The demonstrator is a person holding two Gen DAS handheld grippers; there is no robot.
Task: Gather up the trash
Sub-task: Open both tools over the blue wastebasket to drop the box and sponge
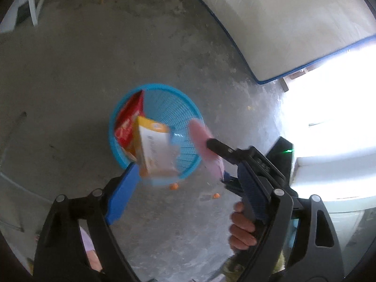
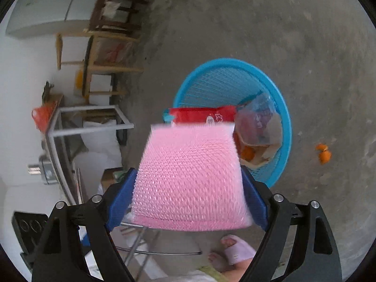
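Note:
A blue mesh basket (image 1: pixel 183 115) stands on the concrete floor; it also shows in the right wrist view (image 2: pixel 270 80). It holds a red packet (image 1: pixel 128 119), also seen from the right (image 2: pixel 202 115), and other wrappers. My left gripper (image 1: pixel 188 174) is open above the basket's near rim, and a blurred white and orange carton (image 1: pixel 155 150) is in the air just off its left finger, over the basket. My right gripper (image 2: pixel 189 195) is shut on a pink bubble-wrap pad (image 2: pixel 190 178) beside the basket; the pad also shows in the left wrist view (image 1: pixel 204 143).
Orange peel pieces lie on the floor near the basket (image 1: pixel 174 186) (image 2: pixel 323 154). A white mattress with blue trim (image 1: pixel 282 23) lies at the far right. Wooden stools (image 2: pixel 105 54), a metal frame table (image 2: pixel 89 122) and clutter stand to the left. A slippered foot (image 2: pixel 235 249) is below.

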